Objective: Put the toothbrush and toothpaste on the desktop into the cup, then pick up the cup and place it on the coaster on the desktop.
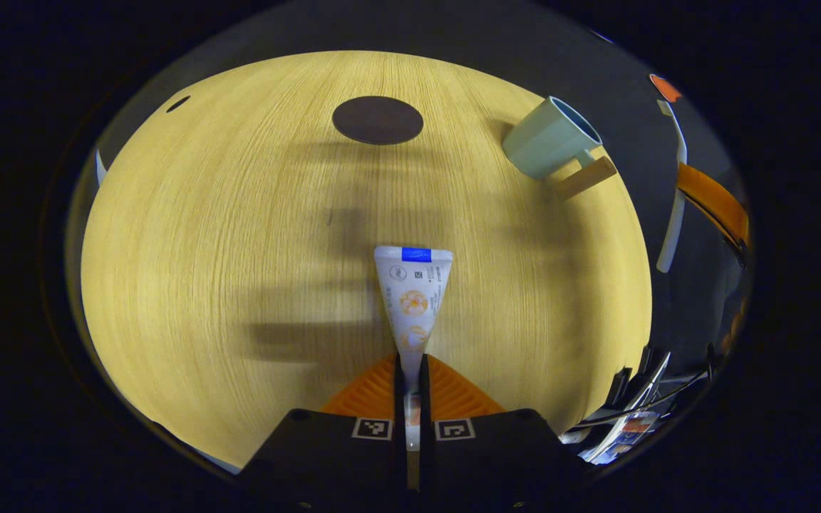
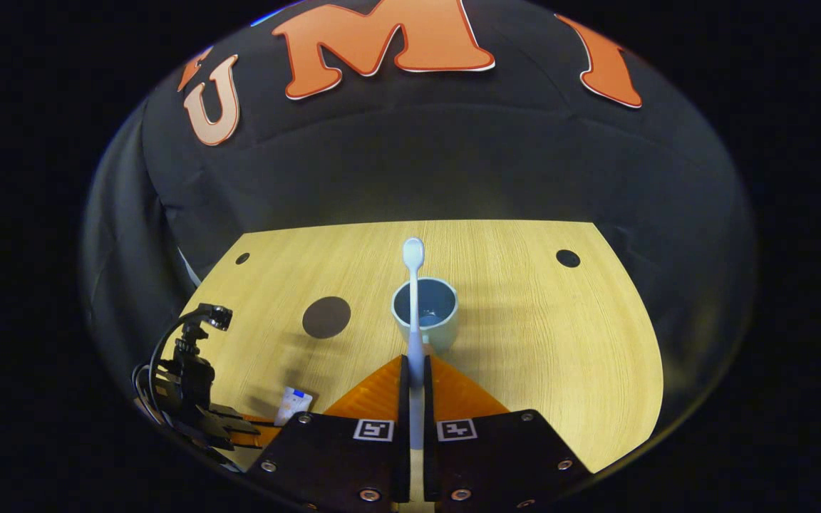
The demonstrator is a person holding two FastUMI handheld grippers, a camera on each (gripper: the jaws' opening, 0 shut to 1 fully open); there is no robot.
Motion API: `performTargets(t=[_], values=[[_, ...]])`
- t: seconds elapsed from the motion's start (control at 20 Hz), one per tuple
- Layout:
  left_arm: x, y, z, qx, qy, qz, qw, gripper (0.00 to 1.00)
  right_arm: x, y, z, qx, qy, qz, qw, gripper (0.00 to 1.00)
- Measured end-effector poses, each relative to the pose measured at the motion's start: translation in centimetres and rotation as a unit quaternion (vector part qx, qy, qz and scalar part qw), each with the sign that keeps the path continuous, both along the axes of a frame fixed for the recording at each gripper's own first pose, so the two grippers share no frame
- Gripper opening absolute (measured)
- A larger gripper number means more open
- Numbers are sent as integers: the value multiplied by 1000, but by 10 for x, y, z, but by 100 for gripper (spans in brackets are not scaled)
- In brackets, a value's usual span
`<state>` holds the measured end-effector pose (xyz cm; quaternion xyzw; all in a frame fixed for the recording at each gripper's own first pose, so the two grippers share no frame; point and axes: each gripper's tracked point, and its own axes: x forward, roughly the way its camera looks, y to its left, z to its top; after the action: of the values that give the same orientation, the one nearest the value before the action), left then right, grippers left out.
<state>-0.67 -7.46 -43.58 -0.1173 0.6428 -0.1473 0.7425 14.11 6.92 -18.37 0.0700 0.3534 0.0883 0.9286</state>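
My left gripper (image 1: 410,367) is shut on a white toothpaste tube (image 1: 412,296), which sticks out forward above the wooden desktop (image 1: 204,271). A pale green cup (image 1: 549,137) with a wooden handle stands at the far right, and a dark round coaster (image 1: 378,120) lies far ahead. My right gripper (image 2: 416,370) is shut on a white toothbrush (image 2: 414,299), whose head reaches over the cup (image 2: 426,313) from above. The coaster (image 2: 326,317) lies left of the cup. The left gripper (image 2: 197,399) and the tube's end (image 2: 291,405) show at lower left. The toothbrush (image 1: 673,192) hangs at the right.
Two small dark holes (image 2: 567,258) mark the desktop's far corners. The booth's black cloth wall (image 2: 417,164) rises behind the desk. Cables and a small camera (image 2: 214,315) ride on the left gripper. The desk's right edge (image 1: 642,285) runs close beside the cup.
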Motion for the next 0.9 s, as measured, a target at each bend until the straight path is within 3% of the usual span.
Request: performTargets(t=[0.05,0.1,0.45,0.9], values=[[3,6,-1,5,-5,2,1000,7,7,-3,2,4,-11,-5,1000,3],[8,12,1,8,-14,3,1000,7,16,-6,4,10,-23,-10,1000,8],[35,46,19,20,-43,15,999,7,68,-23,48,48,-136,-35,989,8],[98,90,45,20,-52,42,998,7,113,-11,88,56,-278,3,959,7]])
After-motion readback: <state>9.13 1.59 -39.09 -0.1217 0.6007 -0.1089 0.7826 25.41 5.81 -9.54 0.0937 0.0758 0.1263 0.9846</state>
